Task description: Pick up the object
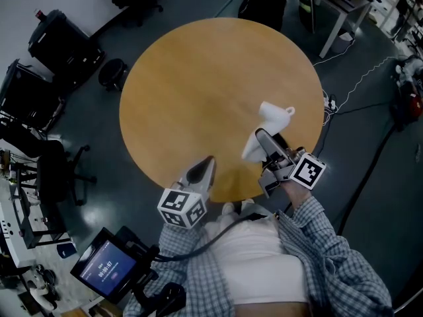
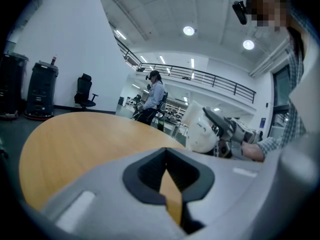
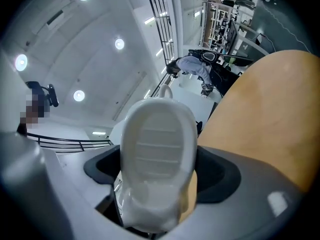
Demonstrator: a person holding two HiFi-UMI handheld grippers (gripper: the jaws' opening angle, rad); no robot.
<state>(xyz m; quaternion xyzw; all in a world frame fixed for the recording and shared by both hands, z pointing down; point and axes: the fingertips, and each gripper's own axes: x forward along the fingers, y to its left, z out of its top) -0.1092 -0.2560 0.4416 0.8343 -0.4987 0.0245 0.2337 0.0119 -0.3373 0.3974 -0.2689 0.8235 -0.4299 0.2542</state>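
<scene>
A white shoe-shaped object [image 1: 266, 125] with a small loop at its far end is clamped in my right gripper [image 1: 259, 139], over the right front part of the round wooden table [image 1: 192, 84]. Its ribbed sole [image 3: 159, 149] faces the right gripper view's camera and fills the space between the jaws of the right gripper [image 3: 157, 186]. In the left gripper view the white object [image 2: 199, 132] hangs above the table's edge. My left gripper [image 1: 202, 169] hovers at the table's front edge, left of the object, and the left gripper [image 2: 167, 180] is shut with nothing in it.
Black cases [image 1: 63, 45] and office chairs [image 1: 56, 170] stand on the floor to the left. A desk [image 1: 340, 5] and white cables [image 1: 357, 84] are at the upper right. A lit screen [image 1: 106, 266] sits at the lower left. A person [image 2: 152, 101] stands far behind the table.
</scene>
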